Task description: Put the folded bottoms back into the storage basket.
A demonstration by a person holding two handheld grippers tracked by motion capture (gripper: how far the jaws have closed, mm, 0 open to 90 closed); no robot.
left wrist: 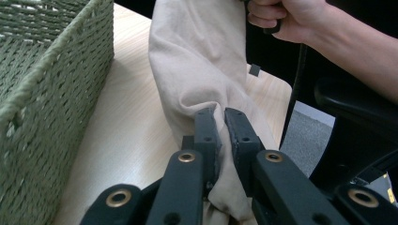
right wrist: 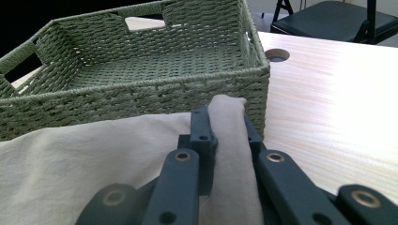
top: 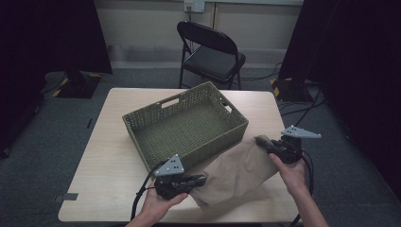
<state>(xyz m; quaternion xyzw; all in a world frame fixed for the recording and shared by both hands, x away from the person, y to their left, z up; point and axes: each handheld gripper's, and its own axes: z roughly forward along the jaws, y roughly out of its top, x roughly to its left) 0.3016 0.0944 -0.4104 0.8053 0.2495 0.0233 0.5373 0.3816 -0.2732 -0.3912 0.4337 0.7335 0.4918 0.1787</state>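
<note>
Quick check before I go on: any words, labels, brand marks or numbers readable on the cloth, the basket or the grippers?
None to quote: no readable text anywhere.
Beige cloth: plain, no tag or print visible.
Green woven basket: no label.
Left gripper and right gripper: no markings.
Wall outlet plate: too small to tell.

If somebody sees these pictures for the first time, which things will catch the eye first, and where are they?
First comes the beige cloth, stretched along the near right part of the table between the left gripper and the right gripper, each shut on one end. Just behind it stands the green woven basket, empty, in the middle of the table. A black folding chair waits beyond the far edge.
</note>
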